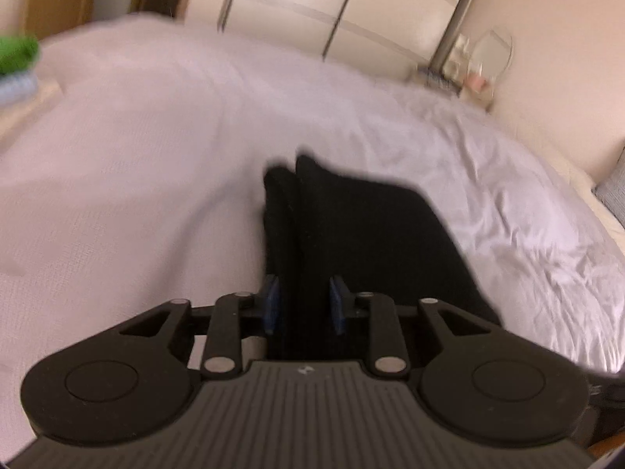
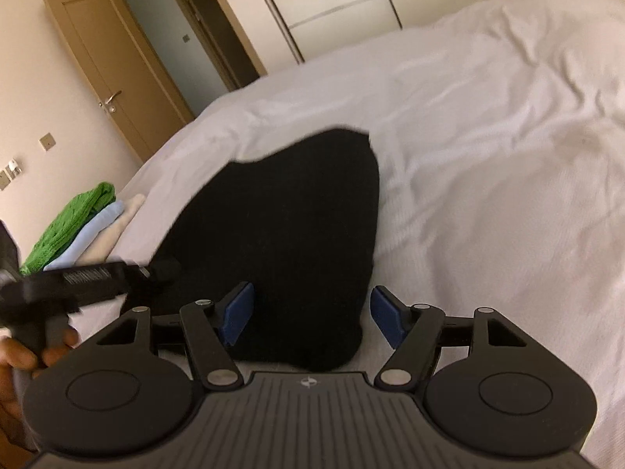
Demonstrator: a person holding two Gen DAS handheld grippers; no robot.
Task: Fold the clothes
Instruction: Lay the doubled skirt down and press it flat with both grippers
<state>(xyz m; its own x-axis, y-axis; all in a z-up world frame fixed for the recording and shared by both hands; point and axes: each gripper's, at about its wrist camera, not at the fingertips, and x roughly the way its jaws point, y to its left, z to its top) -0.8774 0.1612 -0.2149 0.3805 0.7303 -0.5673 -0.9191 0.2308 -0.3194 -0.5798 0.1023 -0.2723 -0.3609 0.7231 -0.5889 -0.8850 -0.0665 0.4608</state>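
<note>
A black garment (image 1: 371, 226) lies partly lifted off the white bed sheet (image 1: 136, 156). My left gripper (image 1: 304, 305) is shut on a bunched fold of it, and the dark cloth fills the narrow gap between the blue pads (image 1: 272, 305). In the right wrist view the same black garment (image 2: 293, 215) spreads ahead as a wide, rounded shape. My right gripper (image 2: 312, 316) stands open over its near edge, the right pad clear of the cloth. The left gripper (image 2: 160, 269) shows at the left, pinching the garment's side, with a person's hand (image 2: 23, 351) on its handle.
A stack of folded clothes (image 2: 74, 222), green on top of pale blue and cream, sits at the bed's left edge. Behind are a brown door (image 2: 109, 78) and a sliding wardrobe (image 1: 332, 0). A bedside stand with a round mirror (image 1: 488, 54) is at the far right.
</note>
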